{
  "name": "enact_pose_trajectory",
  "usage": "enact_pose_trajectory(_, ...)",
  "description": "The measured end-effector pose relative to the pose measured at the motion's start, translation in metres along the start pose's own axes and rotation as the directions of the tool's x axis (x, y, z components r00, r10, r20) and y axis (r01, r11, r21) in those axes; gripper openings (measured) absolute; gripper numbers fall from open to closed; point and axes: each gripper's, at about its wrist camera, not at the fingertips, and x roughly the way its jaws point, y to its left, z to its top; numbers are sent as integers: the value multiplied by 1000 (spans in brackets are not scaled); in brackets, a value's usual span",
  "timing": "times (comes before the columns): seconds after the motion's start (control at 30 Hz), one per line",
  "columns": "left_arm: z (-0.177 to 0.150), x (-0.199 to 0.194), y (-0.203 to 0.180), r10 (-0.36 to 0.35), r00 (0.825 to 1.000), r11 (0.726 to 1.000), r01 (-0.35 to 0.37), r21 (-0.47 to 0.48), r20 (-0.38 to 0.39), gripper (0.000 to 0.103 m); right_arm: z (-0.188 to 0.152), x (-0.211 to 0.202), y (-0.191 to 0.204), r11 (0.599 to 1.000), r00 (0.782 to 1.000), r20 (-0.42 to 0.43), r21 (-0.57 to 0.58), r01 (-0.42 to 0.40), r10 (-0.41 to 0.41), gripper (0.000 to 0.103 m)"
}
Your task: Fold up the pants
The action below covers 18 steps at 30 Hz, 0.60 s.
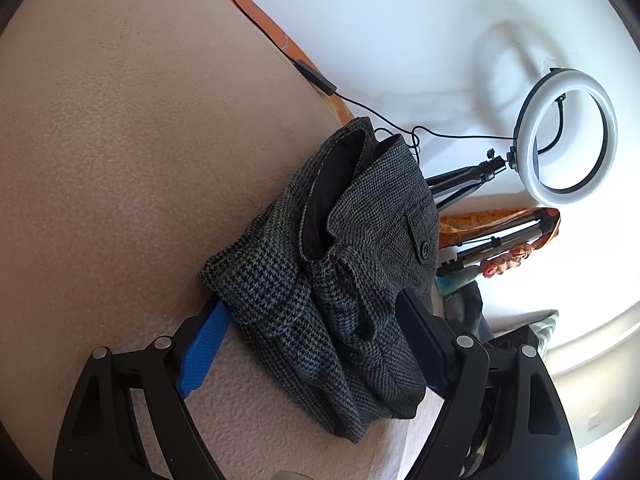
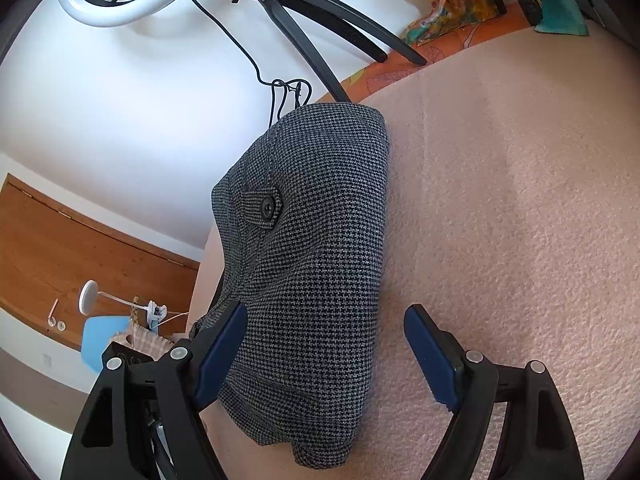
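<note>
Pants (image 1: 340, 264): grey houndstooth, bunched into a compact bundle on the pink bed cover (image 1: 120, 140), near its edge by the white wall; a buttoned pocket flap faced up.
Surface: a bed rather than a bench, so the cover gave under the cloth.
Left tongs (image 1: 316, 336): spread wide, straddling the bundle's rumpled end; cloth lay between both blue pads and seemed to touch them, but nothing was clenched.
Right tongs (image 2: 332, 356): likewise released; the left pad sat against the bundle's smoother side, the right pad over bare cover, apart from the cloth.
Long axis: the bundle ran away from each pair of tongs toward the ring light (image 1: 568, 140) and its tripod, roughly in line with the fingers.
Nearer hand: hard to rank; the left tongs looked deeper around the fabric, the right offset to one side.
Fold state: judged far along, since the right view showed a tidy outer layer, while the left view showed loose folds and an open waistband needing flattening.
Risk: squeezing might crumple the stack.
</note>
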Motion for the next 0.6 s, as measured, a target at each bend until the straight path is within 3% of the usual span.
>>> enact_pose_trajectory(0.13, 7, 9, -2, -11, 1000, 999, 11, -44, -1, 82, 6, 6, -1, 1000, 1000, -1, -5, 6, -6, 83)
enact_pose_trajectory(0.47, 5, 22, -18, 9, 1000, 999, -9, 54, -5, 82, 43, 27, 3, 999, 1000, 1, -36, 18, -18, 83)
enact_pose_trajectory(0.6, 6, 24, -20, 14, 1000, 998, -14, 63, 2, 72, 55, 37, 3, 999, 1000, -9, -40, 20, -20, 83)
